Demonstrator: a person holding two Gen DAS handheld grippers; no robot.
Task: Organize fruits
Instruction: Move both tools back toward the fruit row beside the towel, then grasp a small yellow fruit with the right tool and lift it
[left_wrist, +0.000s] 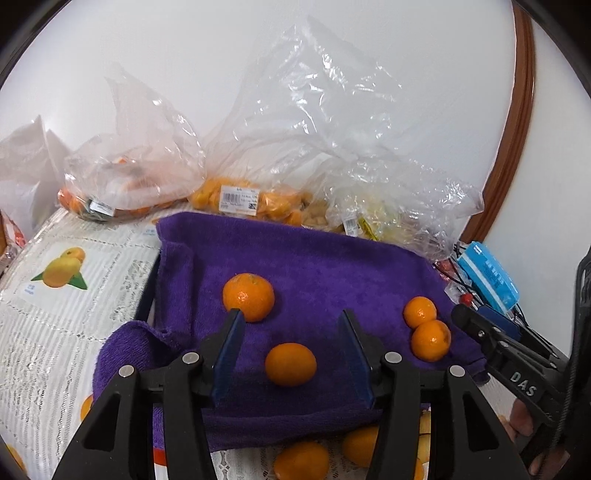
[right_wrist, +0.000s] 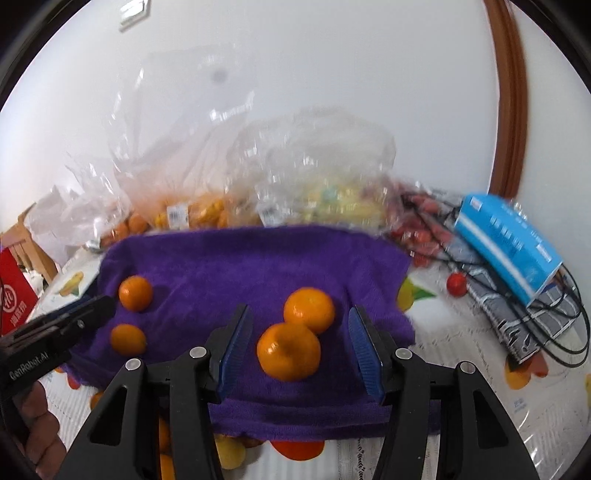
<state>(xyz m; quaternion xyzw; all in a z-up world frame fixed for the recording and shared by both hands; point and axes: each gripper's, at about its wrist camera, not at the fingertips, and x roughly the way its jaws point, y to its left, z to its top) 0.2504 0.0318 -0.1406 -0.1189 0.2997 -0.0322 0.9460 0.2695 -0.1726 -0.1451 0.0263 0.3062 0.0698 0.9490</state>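
Tabletop (left_wrist: 55, 332), purple towel (left_wrist: 314, 266): four oranges on it. Left gripper (left_wrist: 291, 360) and right gripper (right_wrist: 301, 349) hang empty, fingers part-open, each over its nearest orange (left_wrist: 290, 364), (right_wrist: 289, 351).

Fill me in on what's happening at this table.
A person holds a claw in each hand over a purple towel with four oranges on it. The left claw stands open above one orange; the right claw is open above a touching pair. Neither grips anything. Bagged fruit waits behind.
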